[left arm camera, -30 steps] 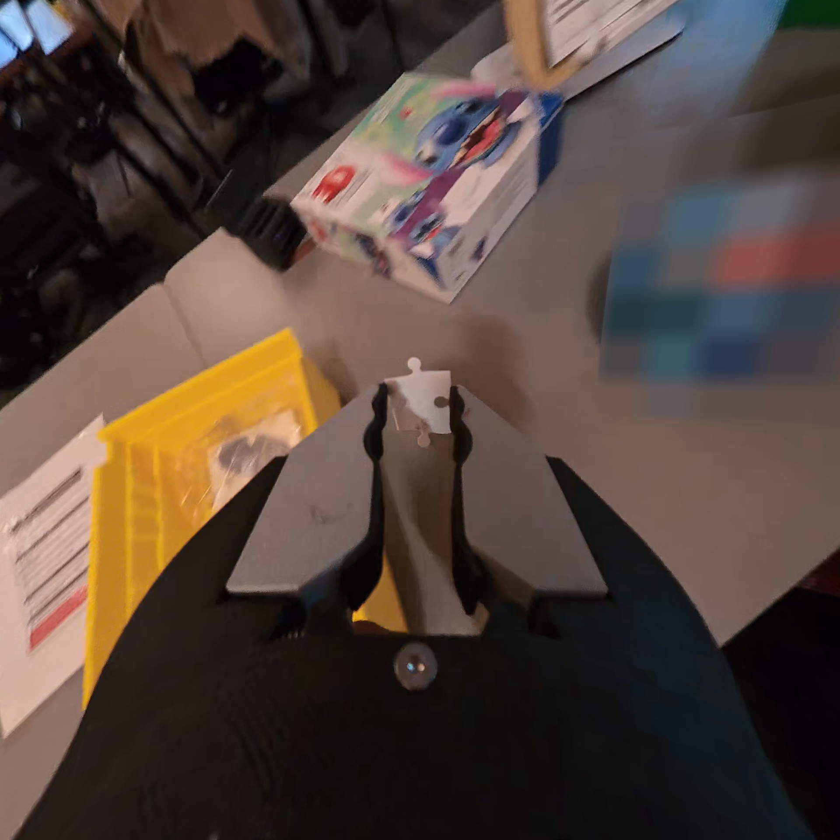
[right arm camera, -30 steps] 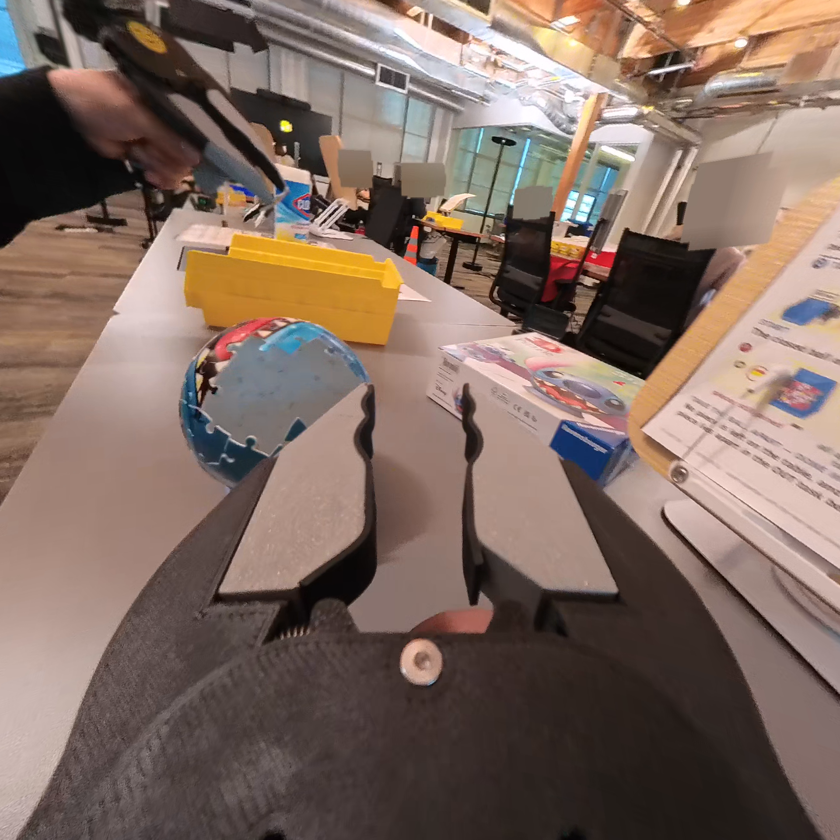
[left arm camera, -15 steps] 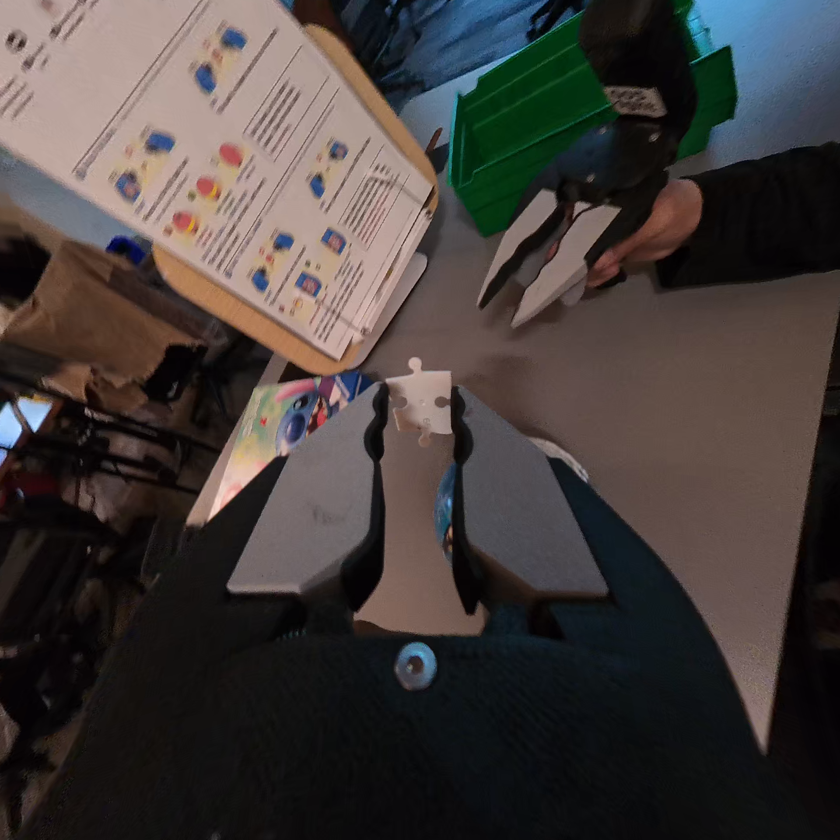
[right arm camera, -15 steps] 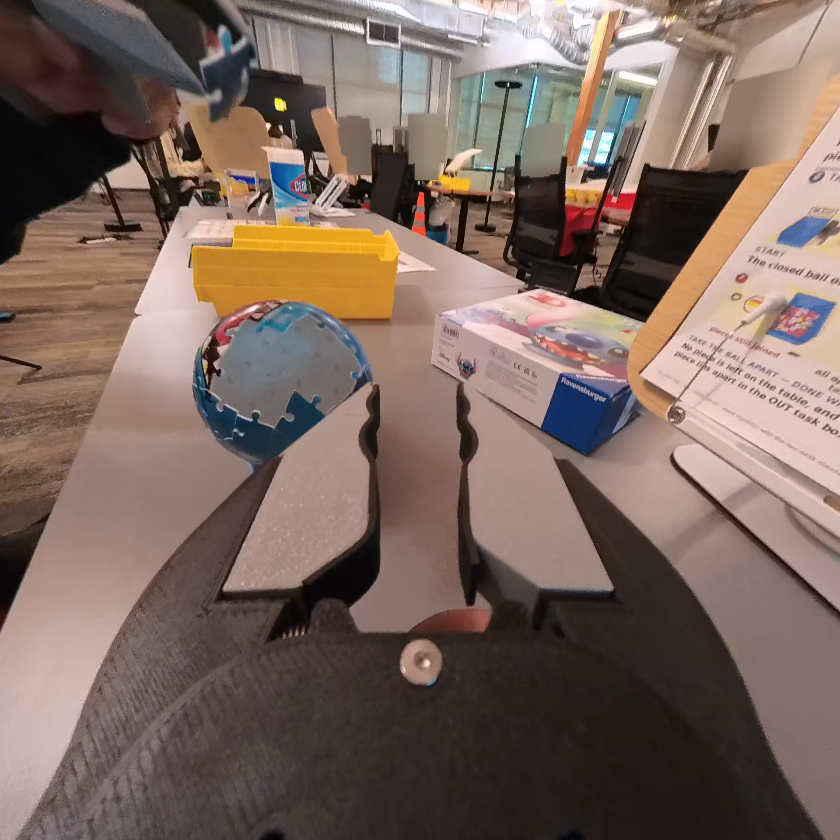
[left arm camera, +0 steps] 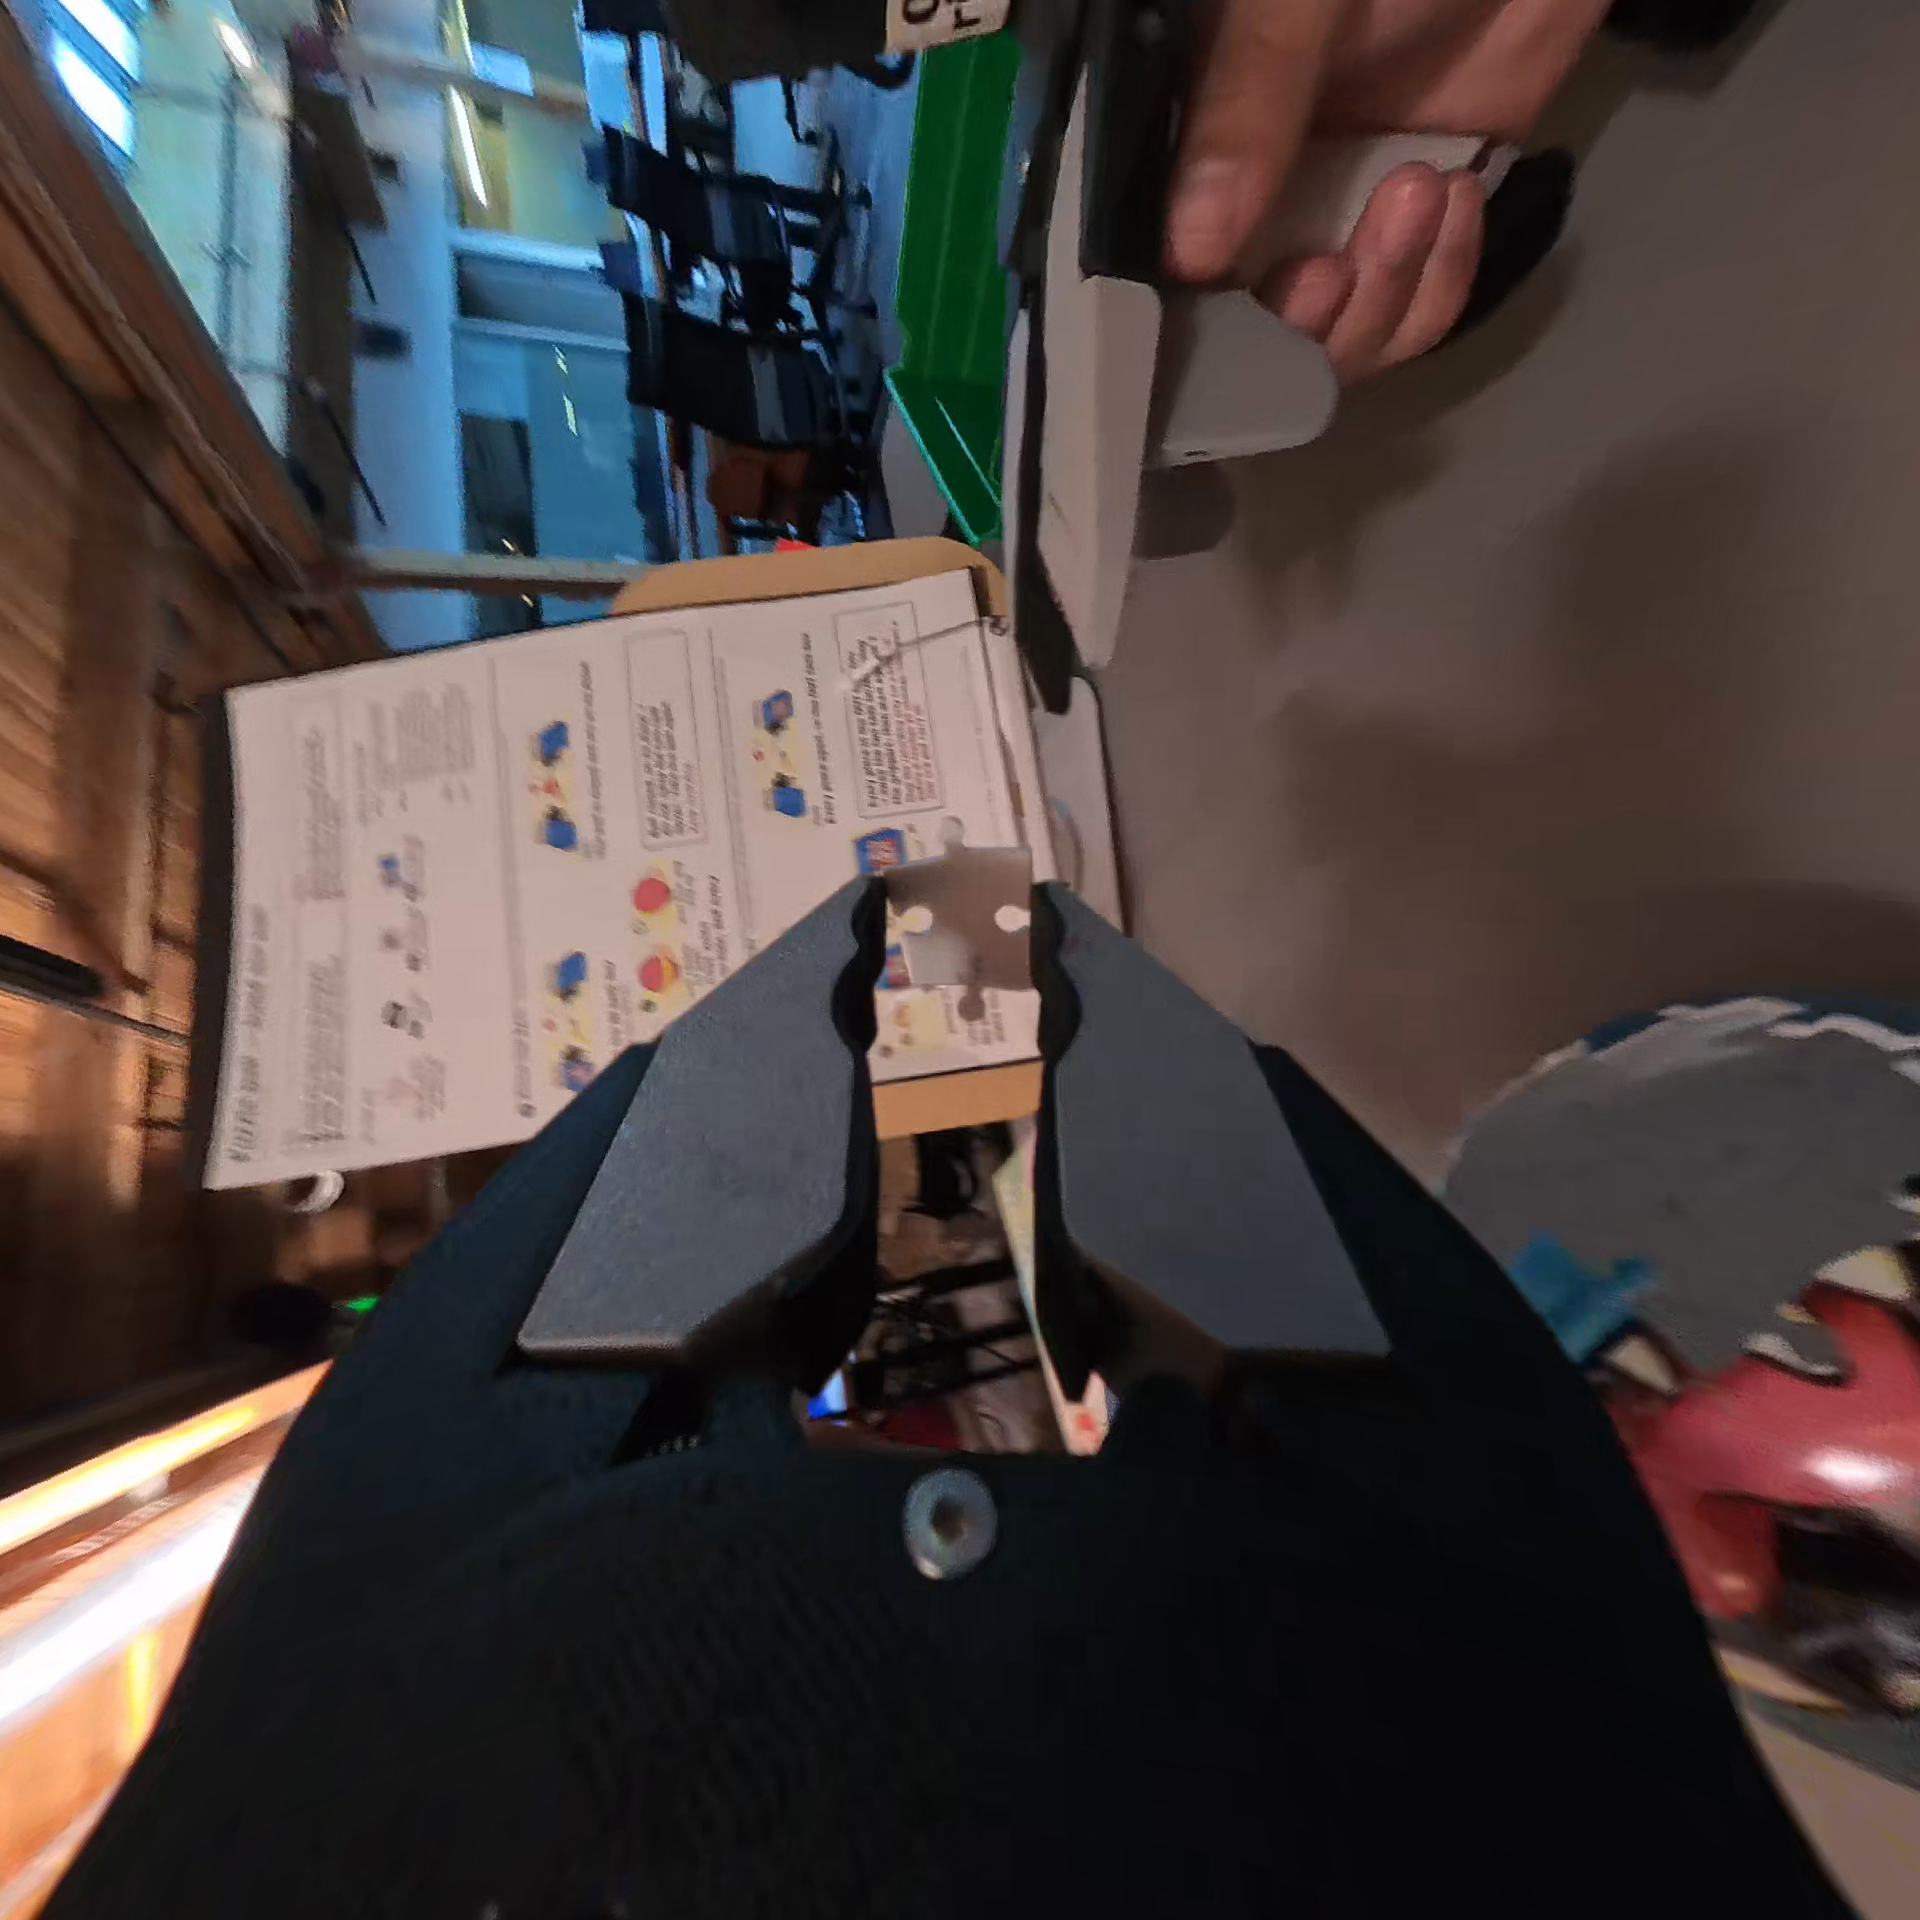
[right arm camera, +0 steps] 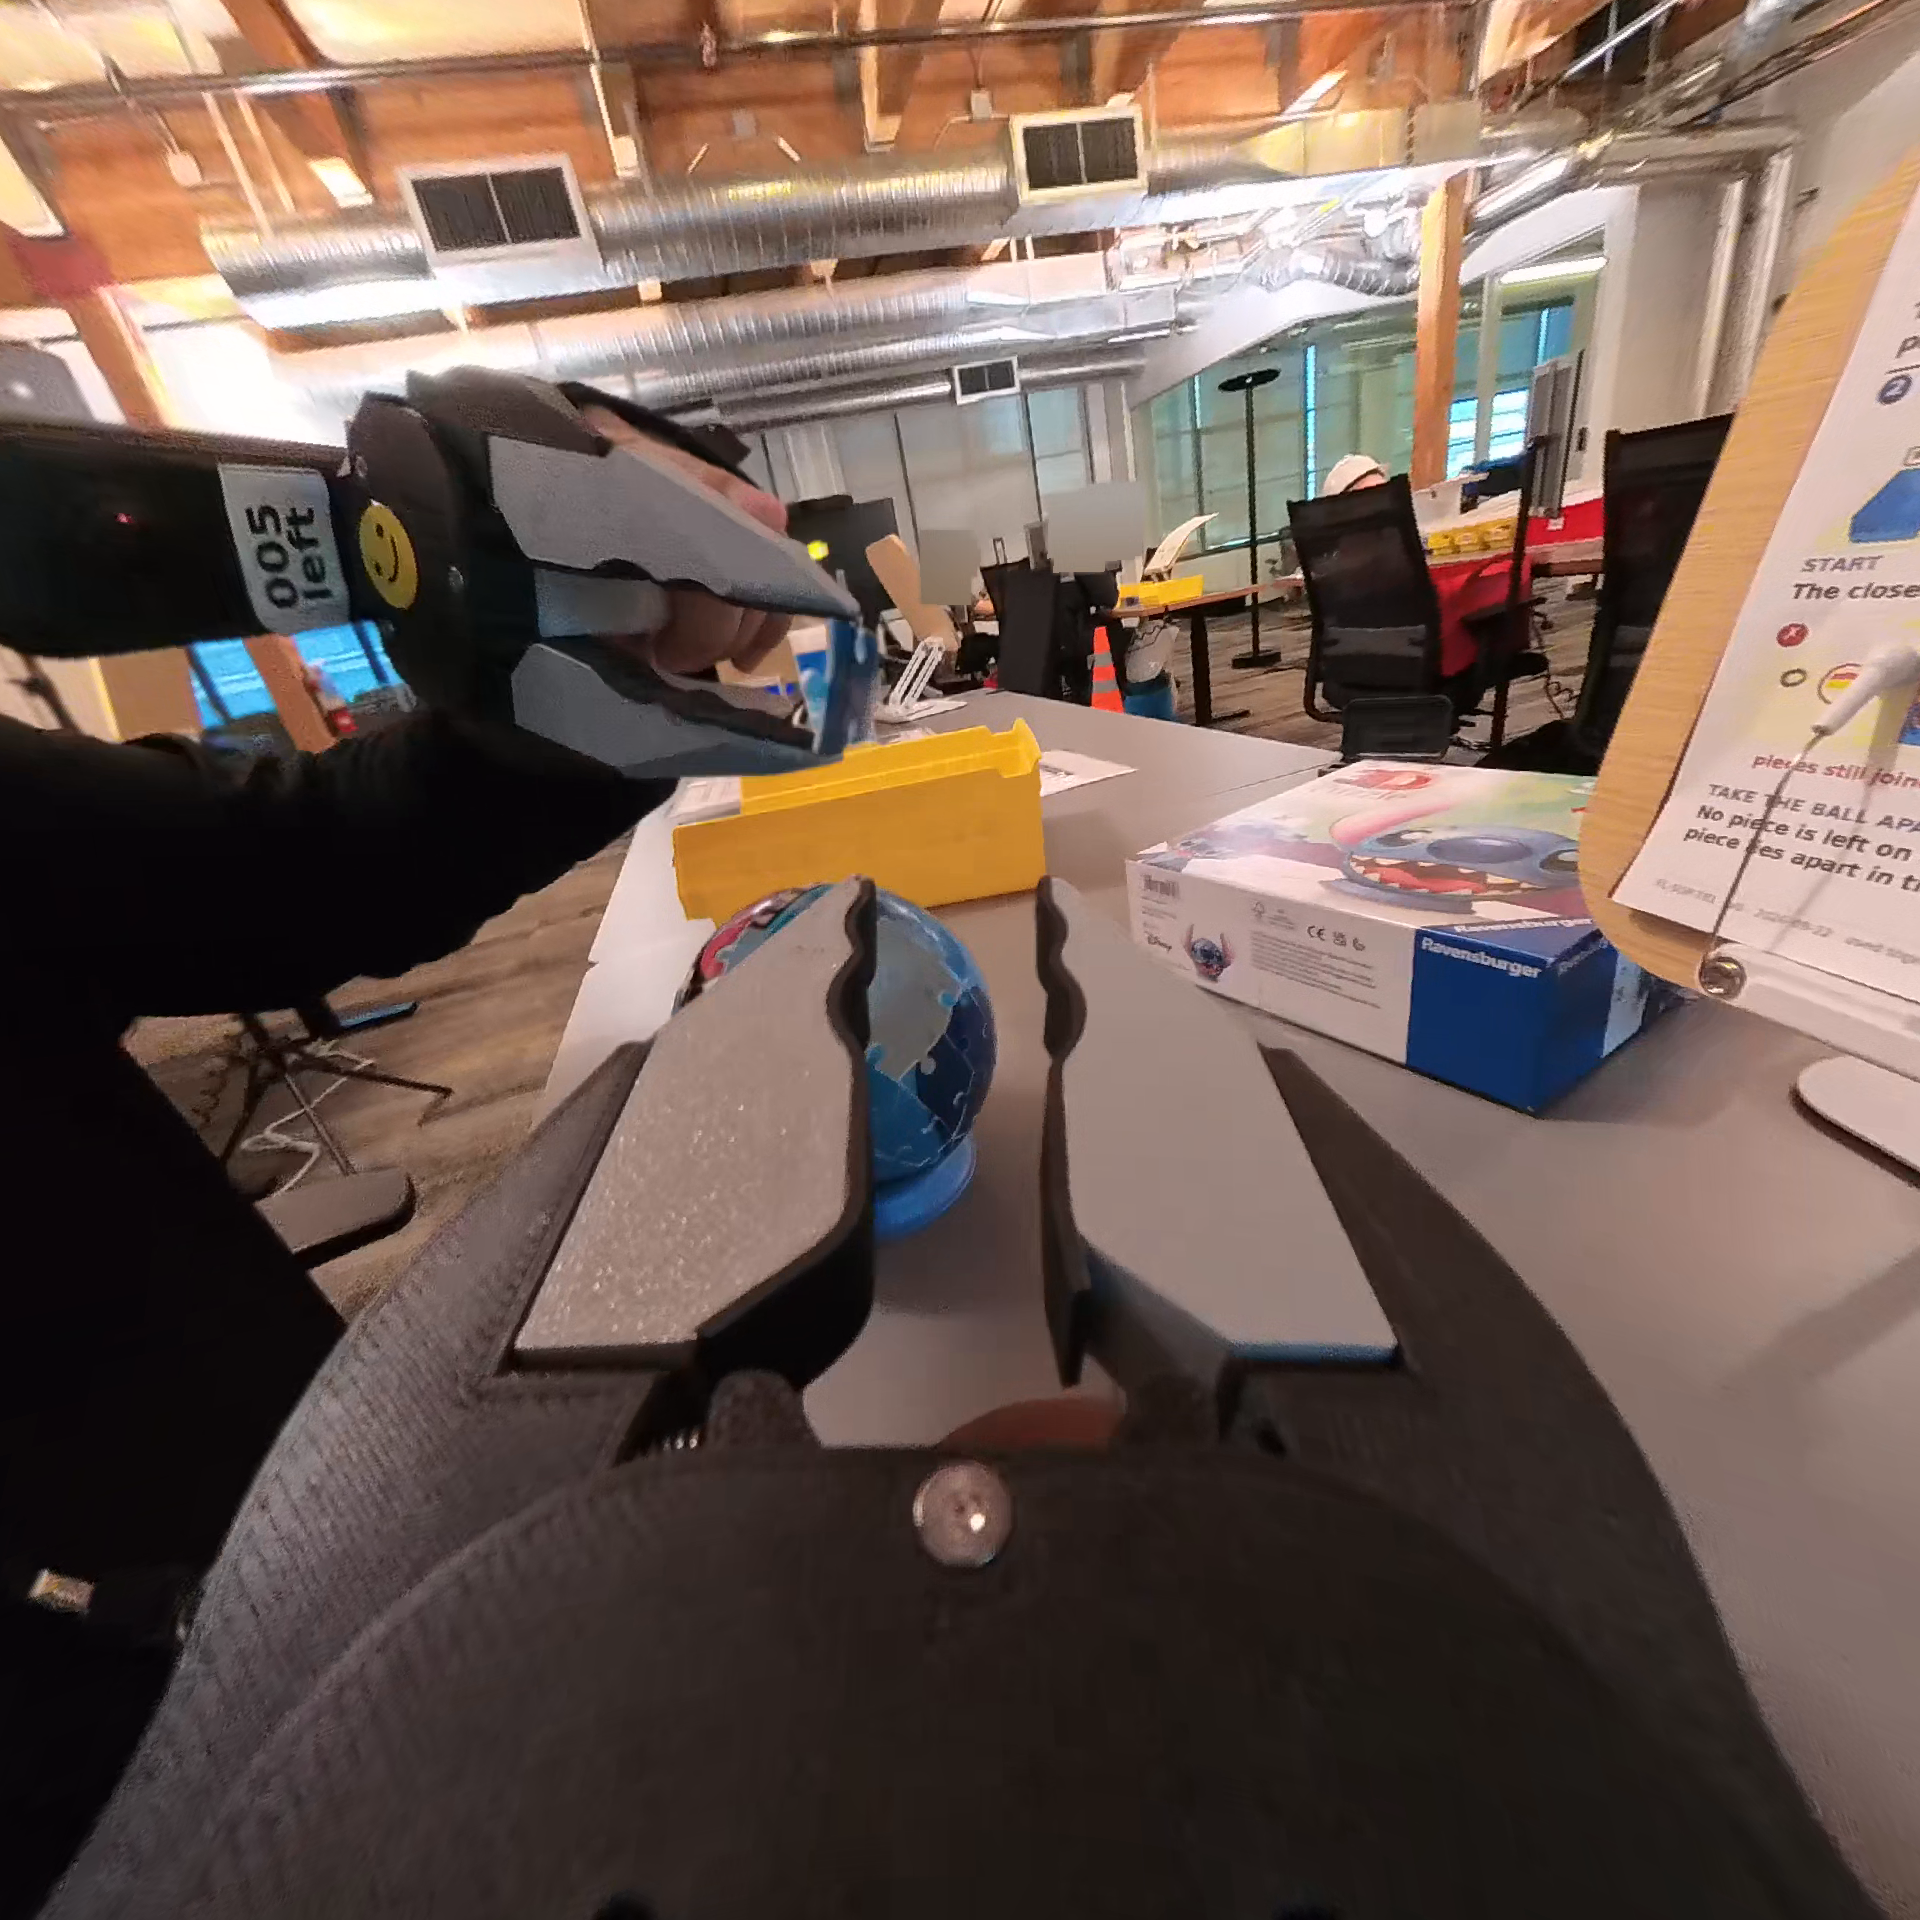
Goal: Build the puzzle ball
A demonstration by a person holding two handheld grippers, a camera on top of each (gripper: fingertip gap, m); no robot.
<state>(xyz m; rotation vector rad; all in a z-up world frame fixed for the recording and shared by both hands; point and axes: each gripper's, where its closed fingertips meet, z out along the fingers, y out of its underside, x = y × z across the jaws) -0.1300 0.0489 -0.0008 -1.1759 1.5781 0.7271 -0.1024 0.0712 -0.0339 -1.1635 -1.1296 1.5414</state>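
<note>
The puzzle ball (right arm camera: 930, 1029), mostly blue with a gap in its shell, stands on a blue base (right arm camera: 925, 1195) on the grey table (right arm camera: 1558, 1195). My right gripper (right arm camera: 953, 899) is open and empty, low over the table just in front of the ball; its left finger hides part of the ball. My left gripper (right arm camera: 836, 675) is in the air above and left of the ball, shut on a puzzle piece (right arm camera: 847, 686). In the left wrist view, rolled sideways, the left gripper (left arm camera: 958, 914) pinches the piece (left arm camera: 961, 935) by its edges, pale back showing, with the ball (left arm camera: 1704, 1174) at lower right.
A yellow bin (right arm camera: 862, 831) stands behind the ball. The puzzle's box (right arm camera: 1403, 925) lies to the right. An instruction sheet on a wooden board (right arm camera: 1766, 623) stands at far right. A green bin (left arm camera: 956, 260) is beyond my right gripper (left arm camera: 1060, 665). Chairs and desks fill the room behind. One gripper's finger ends stand about 6 cm off the other's. From either gripper's tips it is about 20 cm to the blue base (right arm camera: 925, 1195).
My left gripper swung from over the yellow bin to above the ball and rolled sideways, keeping the piece. My right gripper moved closer to the ball, still open.
</note>
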